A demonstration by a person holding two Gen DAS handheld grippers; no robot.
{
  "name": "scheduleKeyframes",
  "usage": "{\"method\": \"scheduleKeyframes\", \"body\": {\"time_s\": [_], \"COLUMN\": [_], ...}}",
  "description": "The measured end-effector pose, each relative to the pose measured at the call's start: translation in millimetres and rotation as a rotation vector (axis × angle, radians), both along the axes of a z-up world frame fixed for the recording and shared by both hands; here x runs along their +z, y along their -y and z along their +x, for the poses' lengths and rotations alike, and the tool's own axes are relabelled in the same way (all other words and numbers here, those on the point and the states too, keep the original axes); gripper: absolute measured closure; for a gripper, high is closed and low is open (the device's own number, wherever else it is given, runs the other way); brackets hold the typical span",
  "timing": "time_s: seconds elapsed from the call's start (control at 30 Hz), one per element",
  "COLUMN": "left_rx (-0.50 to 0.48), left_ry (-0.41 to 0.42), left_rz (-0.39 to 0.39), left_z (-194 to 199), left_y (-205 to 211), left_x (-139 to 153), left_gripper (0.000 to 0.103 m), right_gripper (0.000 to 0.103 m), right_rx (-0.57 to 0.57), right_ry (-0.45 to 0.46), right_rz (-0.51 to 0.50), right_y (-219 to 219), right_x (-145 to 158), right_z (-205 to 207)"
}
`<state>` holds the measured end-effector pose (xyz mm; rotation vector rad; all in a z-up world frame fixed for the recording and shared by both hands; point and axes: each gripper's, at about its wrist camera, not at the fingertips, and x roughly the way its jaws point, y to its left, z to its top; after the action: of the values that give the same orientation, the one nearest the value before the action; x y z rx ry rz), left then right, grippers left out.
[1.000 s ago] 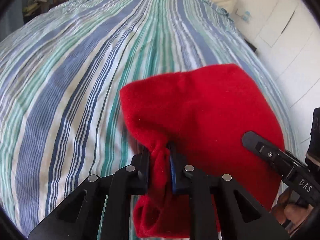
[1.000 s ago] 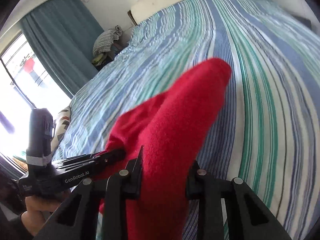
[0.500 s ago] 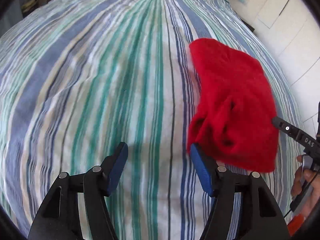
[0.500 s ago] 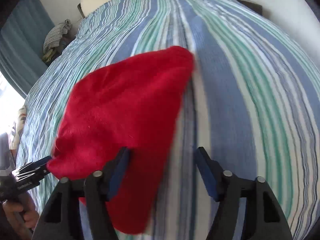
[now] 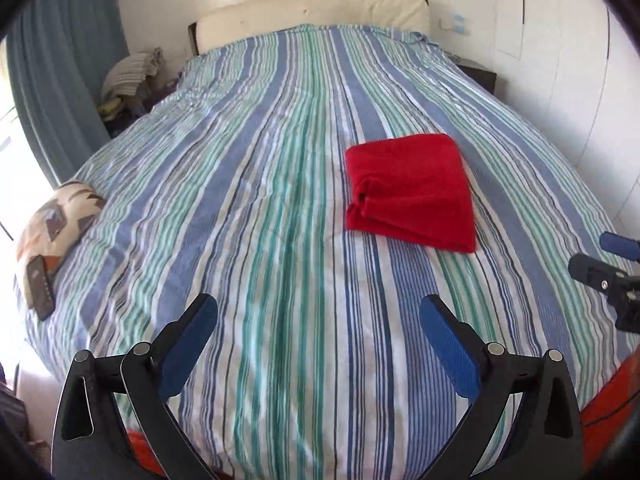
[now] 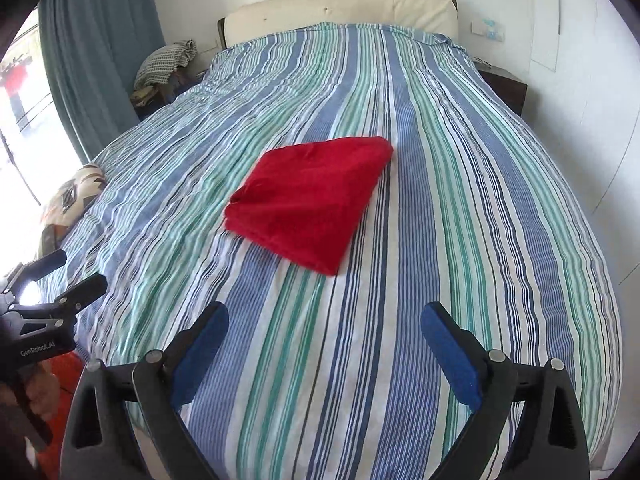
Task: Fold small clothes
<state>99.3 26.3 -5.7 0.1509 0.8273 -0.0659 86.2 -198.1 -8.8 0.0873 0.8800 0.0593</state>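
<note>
The red garment [image 5: 412, 190] lies folded into a compact, roughly square packet on the striped bedspread [image 5: 280, 240], a little toward the right half of the bed and well short of the cream headboard [image 5: 312, 12]. Neither tool touches it: the left gripper [image 5: 318, 328] hangs over the near end of the bed with its blue-padded fingers [image 5: 188, 344] spread wide and nothing between them, and the right gripper [image 6: 324, 336] is likewise splayed and empty, well apart from the cloth. The fold looks essentially finished, so the step in hand is judged to be the check and tidy. In the left wrist view the near-left corner of the packet shows a small puckered bunch where the layers gather; in the right wrist view the edges look mostly aligned. To finish well, one would come in low with one finger laid flat, press that bunched corner down and stroke outward along the layers, rather than pinching, which could lift and reopen the stack. The soft fleece-like fabric probably springs back, so a slow, firm press suits it. A patterned cushion [image 5: 56, 220] sits at the left edge, clear of the work.
</note>
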Motion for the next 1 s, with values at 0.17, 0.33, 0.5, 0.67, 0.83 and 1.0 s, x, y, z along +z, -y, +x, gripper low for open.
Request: {"method": "scheduleKeyframes", "body": {"time_s": [0.17, 0.33, 0.5, 0.67, 0.83, 1.0], "left_rx": [0.034, 0.006, -0.006, 0.012, 0.032, 0.029], "left_ry": [-0.070, -0.069, -0.121, -0.148, -0.126, -0.112], "left_rz": [-0.004, 0.059, 0.000, -0.010, 0.027, 0.042], "left_z": [-46.6, -93.0, -114.5, -128.9, -135.2, -137.1], "left_y": [-7.5, -5.7, -16.2, -24.6, -25.5, -25.1], "left_x": [14.7, 29.5, 34.3, 35.1, 38.9, 41.3], "left_gripper": [0.002, 0.002, 0.002, 0.002, 0.002, 0.002], "right_gripper": [0.004, 0.003, 0.003, 0.003, 0.003, 0.003], "right_rx": [0.006, 0.007, 0.037, 0.023, 0.010, 0.014], "right_ry": [-0.014, -0.048, -0.023, -0.037, -0.050, -0.050], "right_rz": [0.028, 0.002, -0.018, -0.057, -0.047, -0.065], "right_y": [-16.7, -24.1, -28.9, -26.0, -25.7, -32.6], "right_x": [10.7, 25.5, 52.1, 60.6, 54.8, 54.2], "right_z": [-63.9, -111.1, -149.4, -172.3, -175.6, -174.5]}}
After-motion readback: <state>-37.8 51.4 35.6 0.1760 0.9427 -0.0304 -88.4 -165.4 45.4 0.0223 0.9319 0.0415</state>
